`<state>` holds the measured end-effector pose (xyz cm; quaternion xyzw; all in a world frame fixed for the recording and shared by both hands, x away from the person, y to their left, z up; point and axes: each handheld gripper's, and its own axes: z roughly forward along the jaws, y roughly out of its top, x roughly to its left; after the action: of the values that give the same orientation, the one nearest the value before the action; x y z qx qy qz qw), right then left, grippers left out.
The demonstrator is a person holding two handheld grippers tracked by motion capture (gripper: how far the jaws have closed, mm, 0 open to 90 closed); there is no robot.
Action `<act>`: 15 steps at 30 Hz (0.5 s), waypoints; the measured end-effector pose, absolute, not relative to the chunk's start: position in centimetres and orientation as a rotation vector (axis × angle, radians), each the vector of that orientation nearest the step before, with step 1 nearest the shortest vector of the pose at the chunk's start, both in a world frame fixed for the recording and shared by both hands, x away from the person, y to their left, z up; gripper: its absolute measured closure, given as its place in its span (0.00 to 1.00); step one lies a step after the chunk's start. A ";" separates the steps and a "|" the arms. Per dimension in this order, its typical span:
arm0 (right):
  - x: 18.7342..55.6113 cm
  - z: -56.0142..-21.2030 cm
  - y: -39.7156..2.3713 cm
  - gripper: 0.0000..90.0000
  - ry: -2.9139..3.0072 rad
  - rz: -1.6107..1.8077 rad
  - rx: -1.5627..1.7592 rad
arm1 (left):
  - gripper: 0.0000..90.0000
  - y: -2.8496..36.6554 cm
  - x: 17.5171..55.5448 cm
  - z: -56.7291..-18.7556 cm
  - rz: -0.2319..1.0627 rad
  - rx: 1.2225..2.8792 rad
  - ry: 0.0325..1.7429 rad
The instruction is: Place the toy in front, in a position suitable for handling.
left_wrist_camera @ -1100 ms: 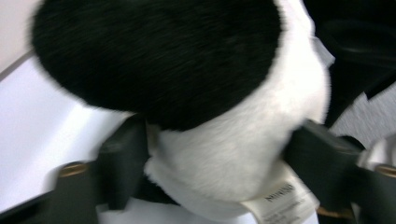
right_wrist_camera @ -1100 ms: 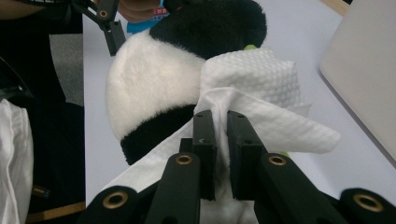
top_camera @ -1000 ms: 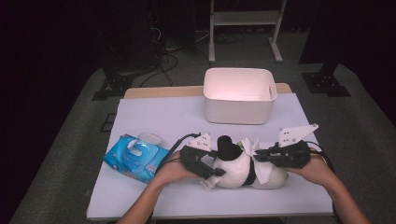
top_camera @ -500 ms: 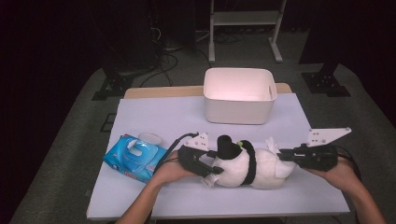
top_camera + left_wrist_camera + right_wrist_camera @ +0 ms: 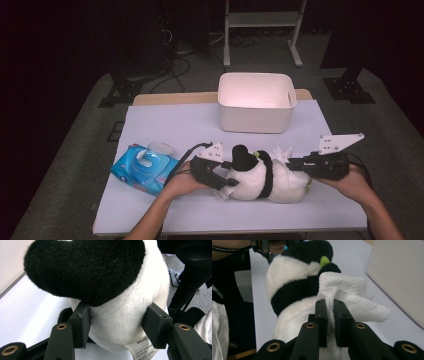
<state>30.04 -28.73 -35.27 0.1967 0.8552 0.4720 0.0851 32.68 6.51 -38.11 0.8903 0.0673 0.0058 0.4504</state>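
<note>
- Wiping of the plush panda (image 5: 265, 175) seems to be in the middle, as I judge it: the toy lies on its side near the front edge of the worktop (image 5: 165, 120), a little right of the middle, and a white wet wipe (image 5: 352, 297) is already out of its pack and rests on the toy's body.
- Left tongs (image 5: 220, 177) hold the toy steady. Their jaws have just been closing a little, and in the left gripper view the two pads press into the white fur from both sides, just under a black patch, with the sewn label hanging below.
- Right tongs (image 5: 330, 315) are pressed almost together and pinch a fold of the wipe; the rest of the sheet bunches up over the black band of the toy.
- What is left, I think: to rub the remaining fur with the wipe, then to put things away. The white bin (image 5: 256, 102) near the back edge of the worktop has nothing in it that I can see.
- Count: one plush panda, one wipe in use, one blue pack of wipes (image 5: 145, 167) by the front left part of the worktop, one white bin, two tongs.
</note>
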 end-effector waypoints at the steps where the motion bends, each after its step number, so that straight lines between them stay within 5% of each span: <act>1: 30.1 -35.2 -28.4 0.91 2.551 1.414 0.580 | 0.49 6.5 32.7 -38.1 0.017 2.201 0.163; 15: 31.3 -34.5 -23.4 0.91 2.623 1.459 0.445 | 0.50 6.0 32.1 -37.6 0.060 2.205 0.129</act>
<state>31.27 -23.36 -34.51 0.1463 0.8633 0.4800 0.0536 32.13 5.98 -37.60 0.8916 0.0522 0.0243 0.4491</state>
